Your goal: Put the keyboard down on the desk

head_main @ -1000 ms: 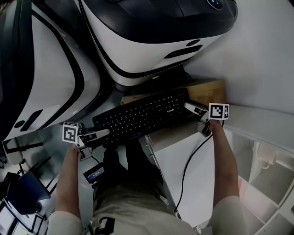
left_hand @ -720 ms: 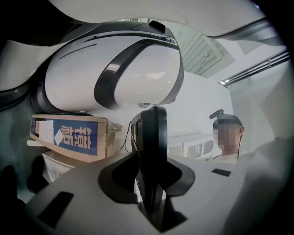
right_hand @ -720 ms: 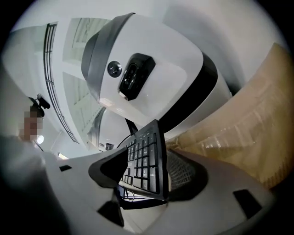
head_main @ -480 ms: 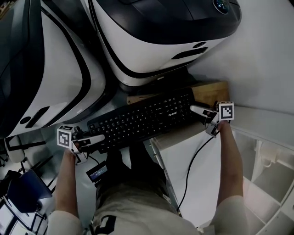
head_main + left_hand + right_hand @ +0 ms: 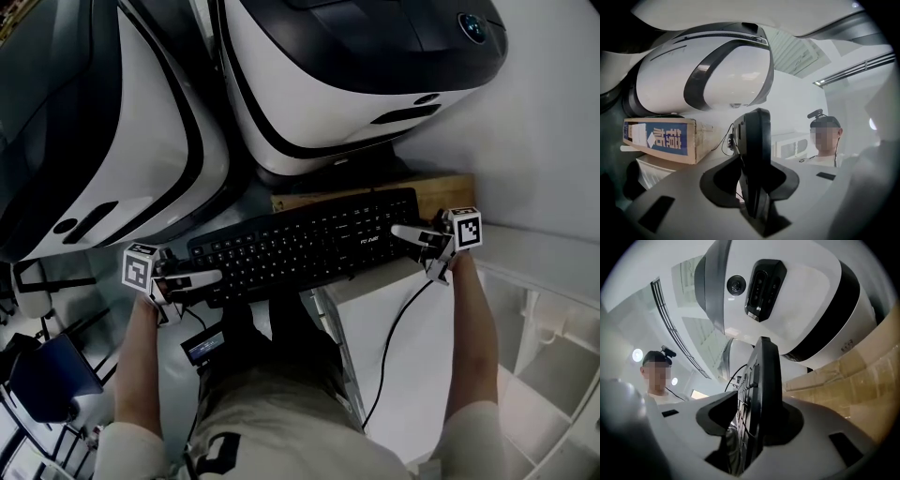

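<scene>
Your left gripper (image 5: 214,276) grips one keyboard (image 5: 300,246) end; right gripper (image 5: 401,231) jaws just been closing on the other, steadying it over worktop (image 5: 422,356).

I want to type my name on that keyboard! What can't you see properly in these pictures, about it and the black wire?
- Letters on the keyboard keys: too small and dark in the head view.
- Whether its underside touches the white desk: the keyboard itself covers that.
- Where the cable leads: its lower end slips out of sight beside the person's shorts.
</scene>
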The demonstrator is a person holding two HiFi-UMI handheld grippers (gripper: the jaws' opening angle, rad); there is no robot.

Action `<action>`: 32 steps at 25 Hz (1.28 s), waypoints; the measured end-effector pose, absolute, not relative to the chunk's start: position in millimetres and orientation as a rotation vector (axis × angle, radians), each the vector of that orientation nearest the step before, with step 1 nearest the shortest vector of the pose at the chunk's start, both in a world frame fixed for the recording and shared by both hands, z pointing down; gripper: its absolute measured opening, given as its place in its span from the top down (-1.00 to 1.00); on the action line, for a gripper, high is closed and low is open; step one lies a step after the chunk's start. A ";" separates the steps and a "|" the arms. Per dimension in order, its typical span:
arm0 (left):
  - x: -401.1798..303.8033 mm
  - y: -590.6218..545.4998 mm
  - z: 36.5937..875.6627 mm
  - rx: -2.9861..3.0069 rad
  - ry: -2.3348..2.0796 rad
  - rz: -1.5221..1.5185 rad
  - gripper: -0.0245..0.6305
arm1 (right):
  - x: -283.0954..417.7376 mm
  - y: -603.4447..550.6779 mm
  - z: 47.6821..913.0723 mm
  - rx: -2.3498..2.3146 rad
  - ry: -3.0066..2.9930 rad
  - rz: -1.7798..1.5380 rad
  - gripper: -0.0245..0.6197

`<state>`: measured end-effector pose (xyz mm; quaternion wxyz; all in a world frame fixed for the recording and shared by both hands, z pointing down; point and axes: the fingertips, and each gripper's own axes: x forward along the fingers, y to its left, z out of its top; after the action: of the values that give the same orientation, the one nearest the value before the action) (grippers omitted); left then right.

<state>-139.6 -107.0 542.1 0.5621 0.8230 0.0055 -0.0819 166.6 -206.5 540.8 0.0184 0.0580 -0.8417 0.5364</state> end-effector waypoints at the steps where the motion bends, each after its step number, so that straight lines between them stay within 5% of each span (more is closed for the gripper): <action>1: -139.5 -107.3 542.7 1.941 0.015 -0.192 0.61 | 167.1 -206.7 539.9 0.170 -2.622 1.674 0.39; 5: -138.7 -111.2 542.8 1.945 0.022 -0.176 0.61 | 168.9 -209.1 535.0 0.174 -2.635 1.681 0.53; 32: -142.5 -112.8 547.8 1.972 -0.177 -0.043 0.65 | 161.3 -206.3 533.8 0.146 -2.585 1.622 0.57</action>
<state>-142.5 -112.8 547.8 0.5483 0.8327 -0.0749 -0.0181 161.3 -206.3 533.8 0.0429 0.0478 -0.8453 0.5304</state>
